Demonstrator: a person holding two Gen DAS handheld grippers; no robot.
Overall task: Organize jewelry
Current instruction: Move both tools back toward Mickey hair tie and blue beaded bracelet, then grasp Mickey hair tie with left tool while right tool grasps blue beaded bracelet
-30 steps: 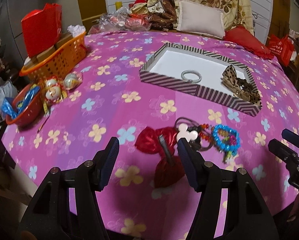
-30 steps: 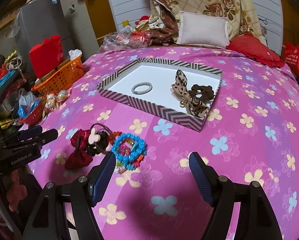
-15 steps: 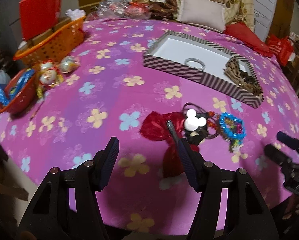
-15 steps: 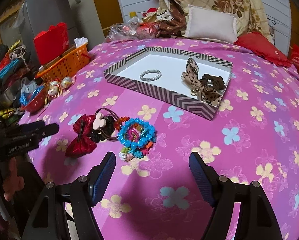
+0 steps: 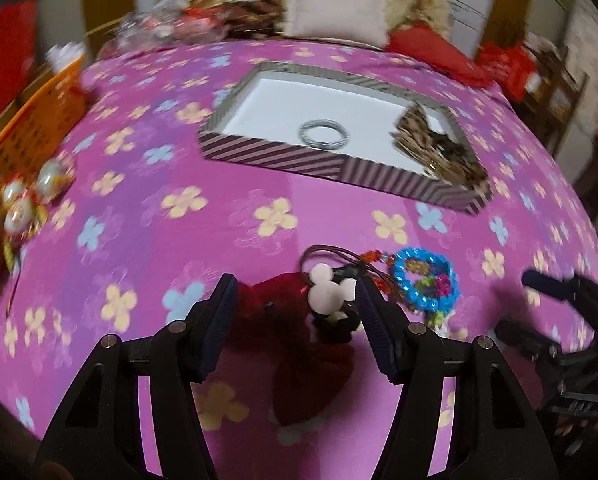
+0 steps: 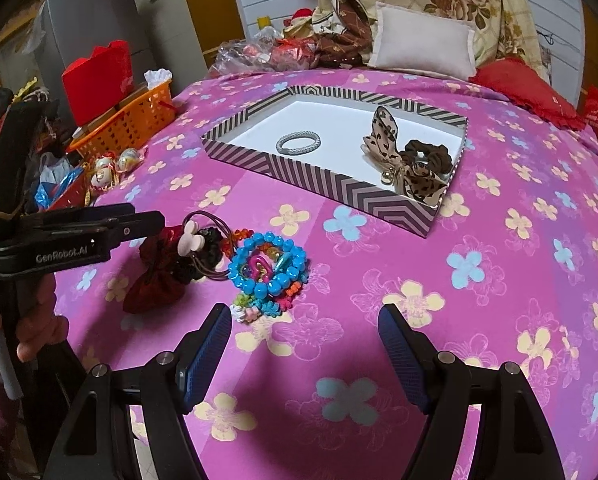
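Jaws wide on both; left gripper point(image 5: 295, 304) straddles red bow point(image 5: 311, 364), seemingly w/o contact.

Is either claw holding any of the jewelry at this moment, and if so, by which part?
Nothing is held. The left claw is open around the red bow; the right claw is open above the cloth.
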